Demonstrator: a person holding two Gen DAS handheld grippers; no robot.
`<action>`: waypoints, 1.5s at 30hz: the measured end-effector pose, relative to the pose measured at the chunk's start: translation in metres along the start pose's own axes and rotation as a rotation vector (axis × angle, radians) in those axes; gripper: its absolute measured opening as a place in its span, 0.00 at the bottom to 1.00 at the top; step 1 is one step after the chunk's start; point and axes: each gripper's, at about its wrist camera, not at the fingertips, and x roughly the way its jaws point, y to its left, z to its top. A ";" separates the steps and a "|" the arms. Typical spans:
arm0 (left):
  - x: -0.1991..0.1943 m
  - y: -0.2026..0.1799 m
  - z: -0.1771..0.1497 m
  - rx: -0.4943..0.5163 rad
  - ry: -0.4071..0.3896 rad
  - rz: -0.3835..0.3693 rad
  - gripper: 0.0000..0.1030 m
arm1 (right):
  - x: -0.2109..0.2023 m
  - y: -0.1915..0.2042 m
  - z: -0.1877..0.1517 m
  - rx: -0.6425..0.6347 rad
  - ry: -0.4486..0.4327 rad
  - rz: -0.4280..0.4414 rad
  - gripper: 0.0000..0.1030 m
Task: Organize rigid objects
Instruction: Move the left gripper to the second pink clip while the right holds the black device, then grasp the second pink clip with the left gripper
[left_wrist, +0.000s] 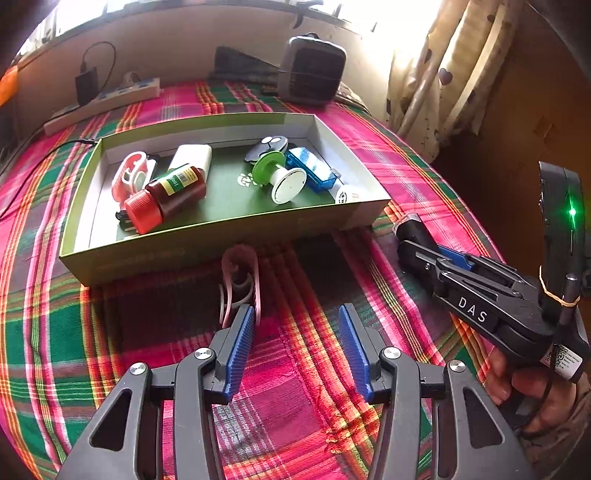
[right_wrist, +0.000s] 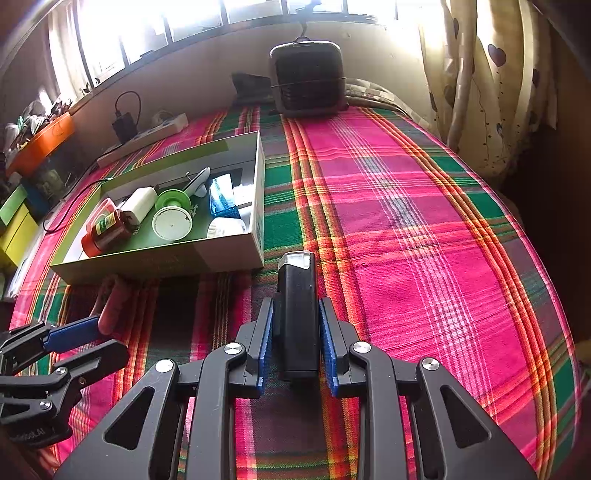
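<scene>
A green-edged cardboard box (left_wrist: 207, 254) (right_wrist: 229, 254) sits on the plaid cloth and holds a brown bottle with a red cap (left_wrist: 166, 197) (right_wrist: 105, 230), a green-and-white spool (left_wrist: 279, 179) (right_wrist: 171, 214), a blue case (left_wrist: 312, 170), a white block (left_wrist: 192, 157) and a pink clip (left_wrist: 127, 175). A second pink clip (left_wrist: 240, 280) (right_wrist: 110, 306) lies in front of the box. My left gripper (left_wrist: 297, 321) (right_wrist: 79, 341) is open just behind that clip. My right gripper (right_wrist: 295, 325) (left_wrist: 424, 247) is shut on a black flashlight-like device (right_wrist: 297, 314) (left_wrist: 412, 230) near the box's right corner.
A dark square fan or heater (left_wrist: 312, 70) (right_wrist: 308, 75) stands at the back by the wall. A white power strip with a black charger (left_wrist: 99, 98) (right_wrist: 147, 131) lies at the back left. A curtain (right_wrist: 480, 81) hangs on the right, past the bed edge.
</scene>
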 end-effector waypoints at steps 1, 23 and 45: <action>-0.002 0.000 0.000 -0.003 -0.009 0.011 0.45 | 0.000 -0.001 0.000 0.000 0.000 0.000 0.24; -0.002 0.018 0.008 -0.045 -0.035 0.137 0.45 | 0.001 -0.004 0.000 -0.035 -0.001 0.018 0.24; 0.013 0.015 0.014 -0.030 -0.041 0.172 0.45 | 0.001 -0.003 0.000 -0.043 0.001 0.020 0.24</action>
